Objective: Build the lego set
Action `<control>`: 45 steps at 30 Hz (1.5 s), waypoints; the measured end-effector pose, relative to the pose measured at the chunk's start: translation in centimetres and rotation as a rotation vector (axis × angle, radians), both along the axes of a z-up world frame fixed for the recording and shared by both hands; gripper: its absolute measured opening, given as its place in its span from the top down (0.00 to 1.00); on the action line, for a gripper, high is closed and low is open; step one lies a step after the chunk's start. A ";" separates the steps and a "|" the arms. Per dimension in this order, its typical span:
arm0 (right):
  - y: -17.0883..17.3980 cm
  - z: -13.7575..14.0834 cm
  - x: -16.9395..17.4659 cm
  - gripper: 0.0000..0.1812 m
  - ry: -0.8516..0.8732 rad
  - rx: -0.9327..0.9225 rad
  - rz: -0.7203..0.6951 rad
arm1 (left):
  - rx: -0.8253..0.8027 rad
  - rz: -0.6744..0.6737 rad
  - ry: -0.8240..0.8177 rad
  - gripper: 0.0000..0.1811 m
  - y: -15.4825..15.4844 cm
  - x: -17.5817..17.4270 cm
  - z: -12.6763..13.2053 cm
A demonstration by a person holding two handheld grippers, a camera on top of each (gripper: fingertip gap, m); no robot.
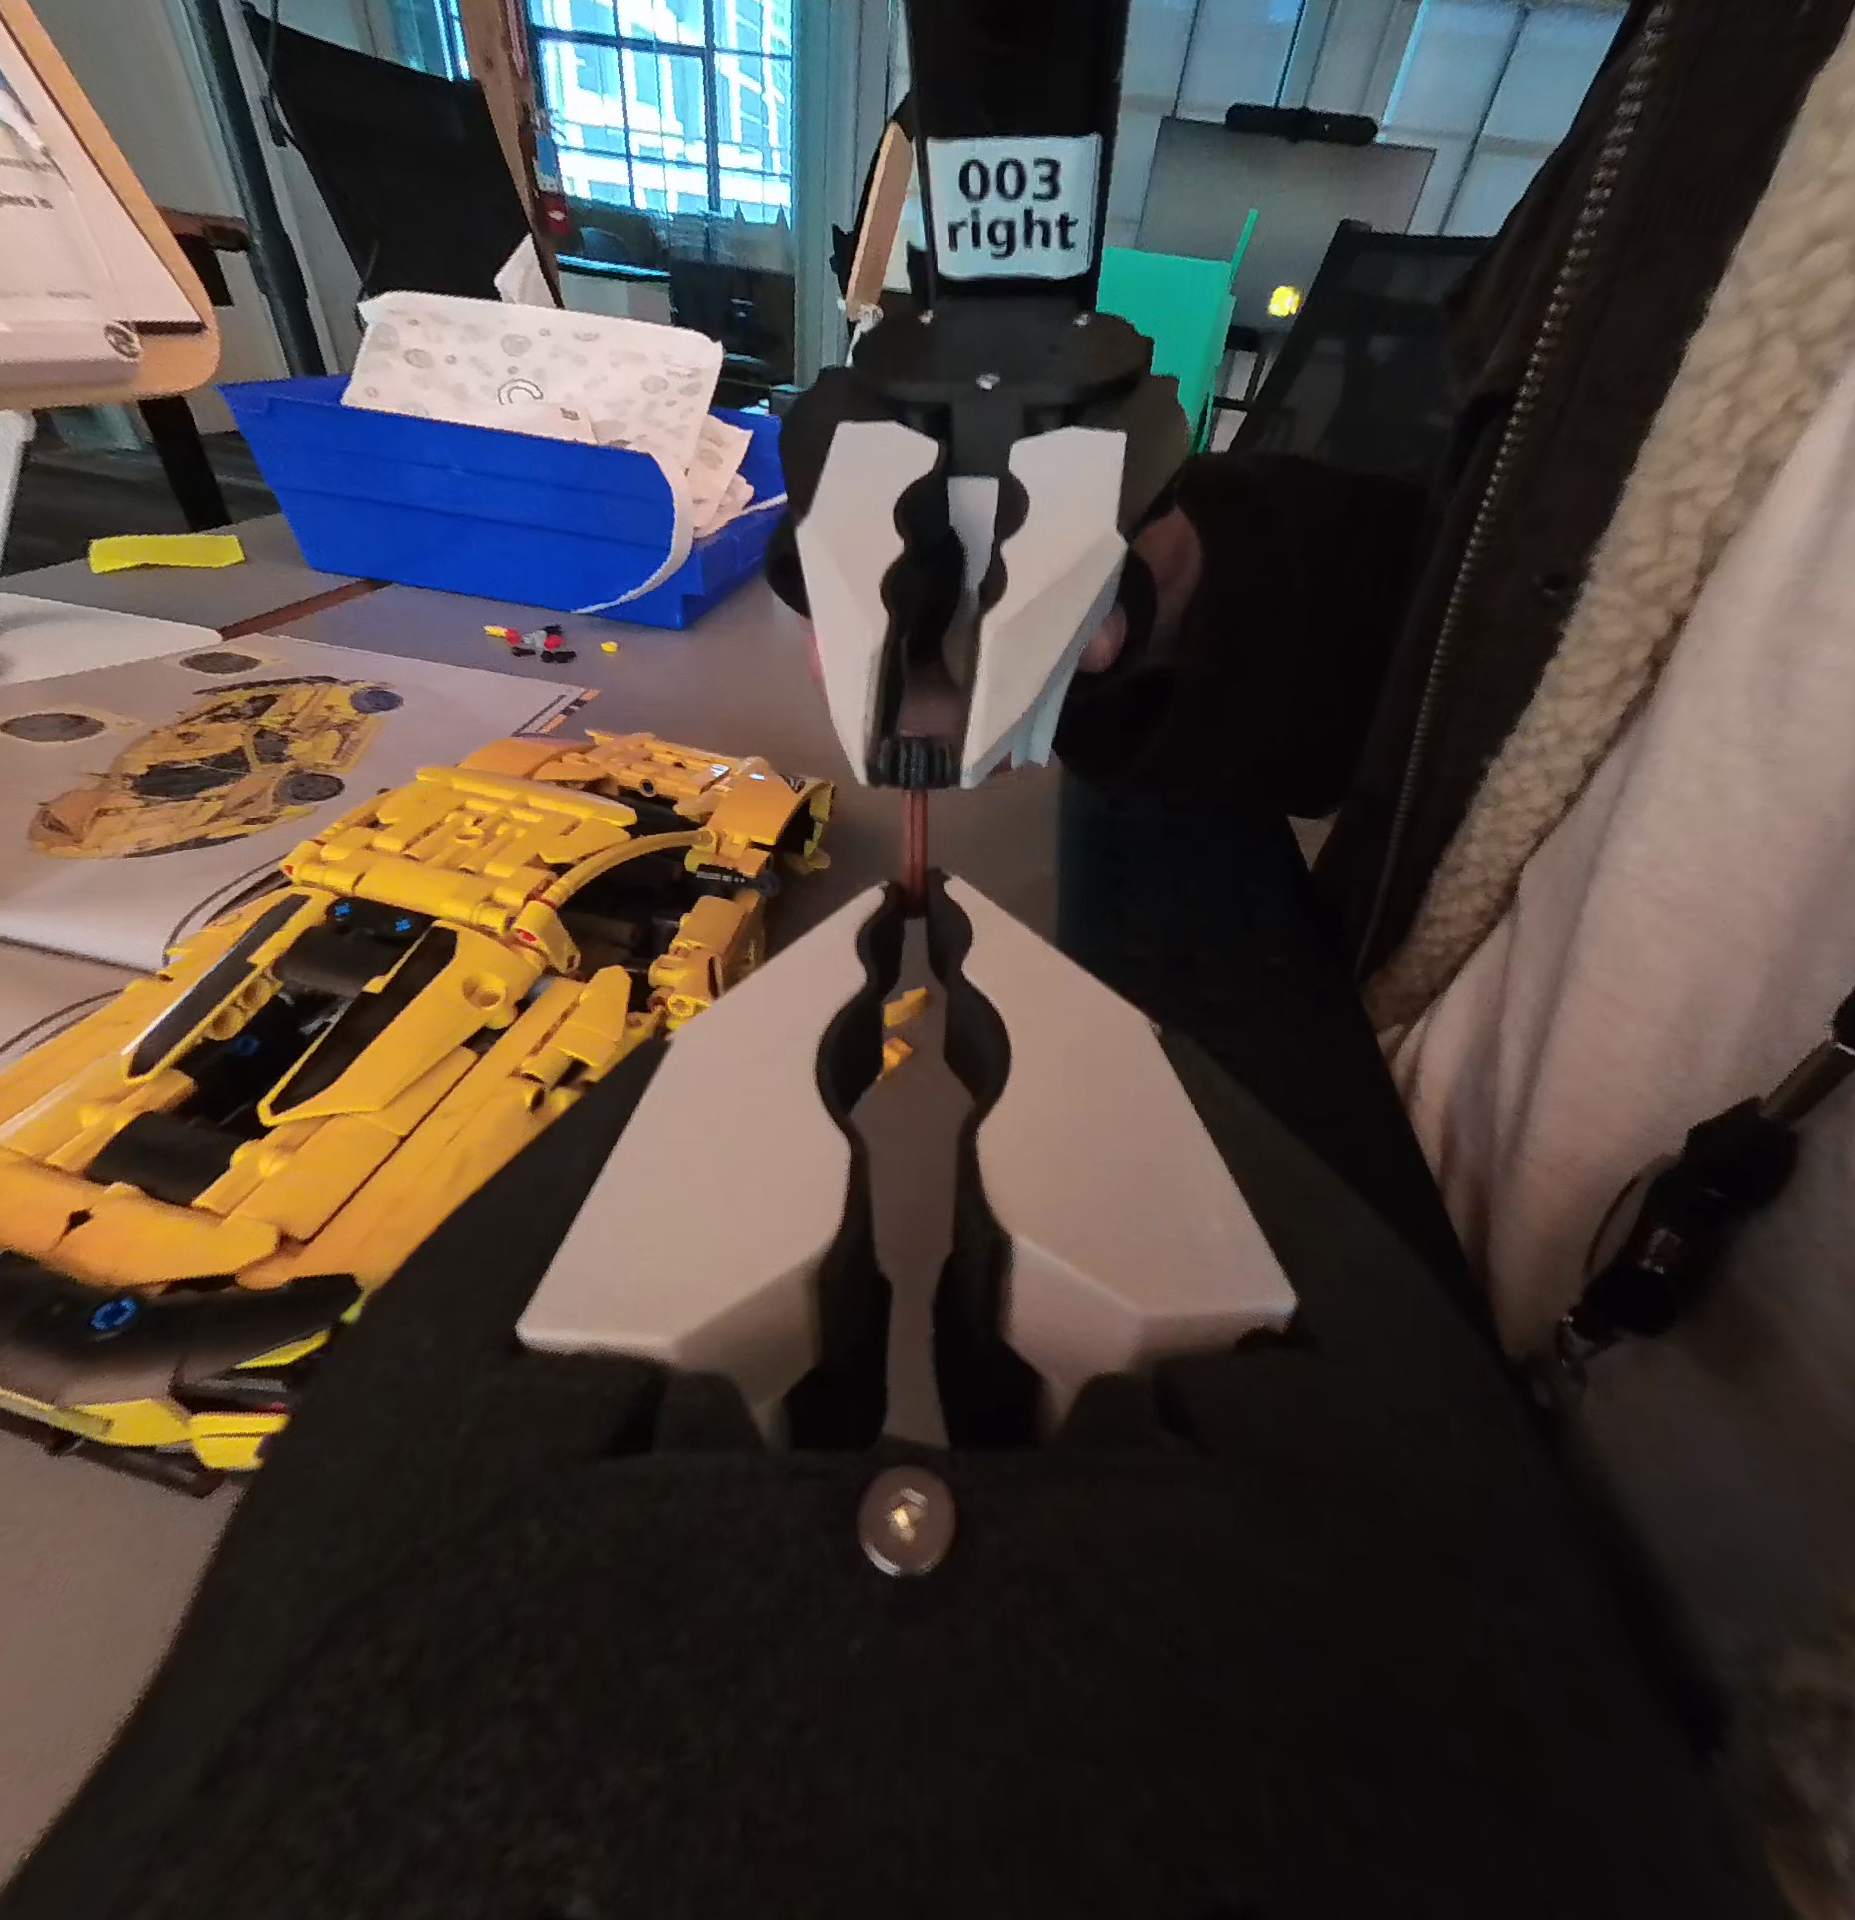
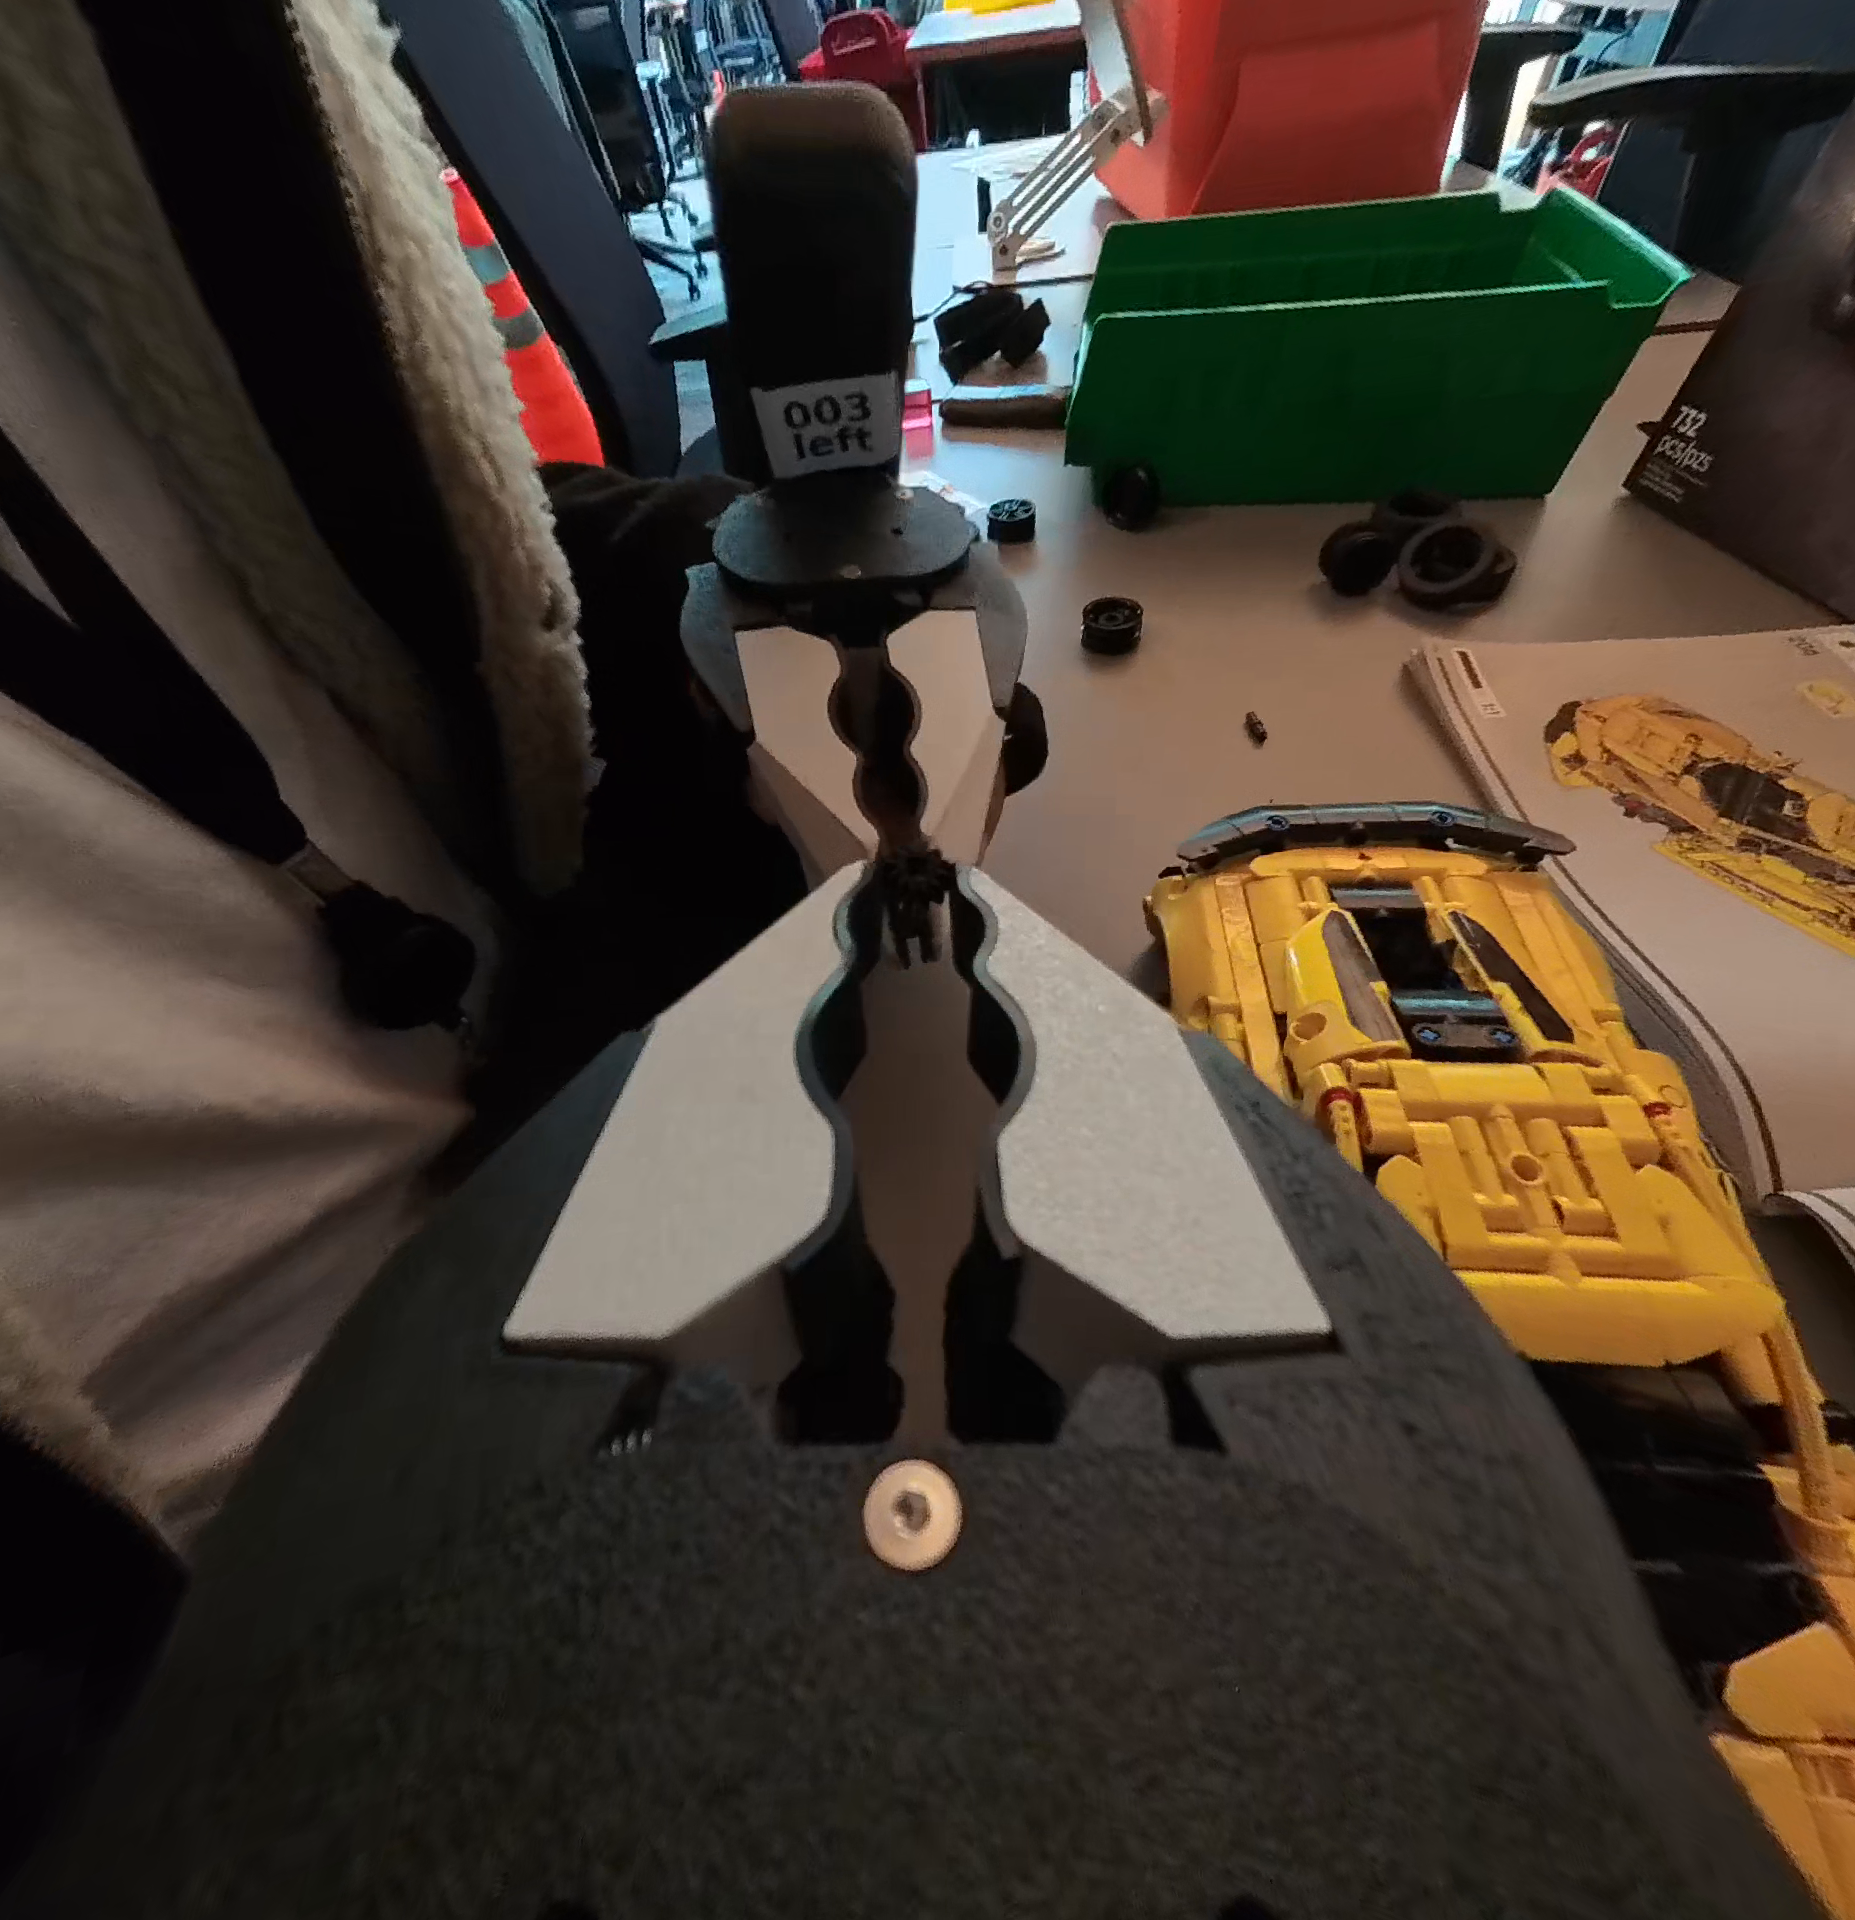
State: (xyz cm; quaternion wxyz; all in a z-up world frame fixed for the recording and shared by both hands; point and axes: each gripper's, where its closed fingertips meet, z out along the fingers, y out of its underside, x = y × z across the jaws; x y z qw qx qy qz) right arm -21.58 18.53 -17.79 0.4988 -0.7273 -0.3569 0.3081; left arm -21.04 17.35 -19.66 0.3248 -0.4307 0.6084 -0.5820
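Here, my left tool [image 1: 910, 894] pinched tight on a red axle [image 1: 915, 847], my right tool [image 2: 907, 883] facing it, clamped on a black gear [image 1: 907, 762] at the axle's far end, yellow car [image 1: 383, 997] on the table [image 1: 684, 665] beside an open manual [image 2: 1650, 748].

We see a large multi-pane window [image 1: 663, 104] bright with daylight at the back of the room. A smooth grey table [image 2: 1245, 623] fills the foreground. Beyond it stand dark office chairs [image 2: 632, 135], an orange-and-grey striped traffic cone [image 2: 528, 332] and a mint-green panel [image 1: 1162, 312].
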 end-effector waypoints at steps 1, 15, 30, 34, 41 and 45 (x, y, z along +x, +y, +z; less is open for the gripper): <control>-0.1 -0.1 0.0 0.93 -0.017 -0.003 0.002 | 0.009 -0.001 0.006 0.98 -0.1 0.0 -0.1; -0.2 0.0 0.0 0.93 -0.062 -0.006 0.008 | 0.008 -0.008 -0.007 0.98 -0.3 0.1 0.0; -0.9 -0.2 -0.4 0.93 -0.018 -0.022 0.060 | -0.012 -0.058 0.021 0.98 -1.0 -0.1 -0.3; -1.0 -0.8 -0.3 0.93 -0.090 -0.041 0.070 | 0.009 -0.057 0.049 0.98 -1.0 -0.1 -0.8; -1.3 -1.6 -0.2 0.93 -0.122 -0.082 0.086 | 0.055 -0.050 0.074 0.98 -1.1 0.1 -1.4; -1.2 -1.7 -0.2 0.93 -0.112 -0.078 0.083 | 0.042 -0.053 0.085 0.99 -1.0 0.0 -1.5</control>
